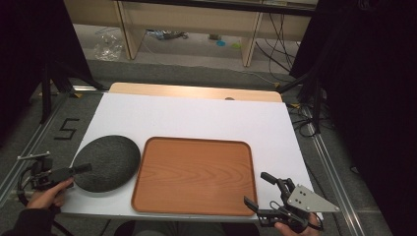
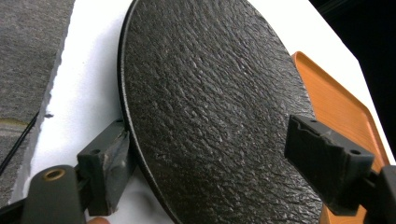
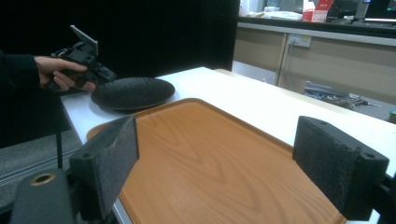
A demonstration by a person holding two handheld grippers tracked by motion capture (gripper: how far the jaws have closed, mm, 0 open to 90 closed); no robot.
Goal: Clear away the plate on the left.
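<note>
Left gripper (image 1: 86,168), jaws wide, straddles my dark round plate's (image 1: 105,162) 9 o'clock rim, unclamped; plate flat, no long axis; wooden tray (image 1: 194,177) at 3 o'clock.

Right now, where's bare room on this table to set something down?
The wooden tray lies bare, and so does the white tabletop behind it and the black plate. Crowded: the plate's near-left rim, where the left gripper reaches, and the near-right corner by the right gripper.
</note>
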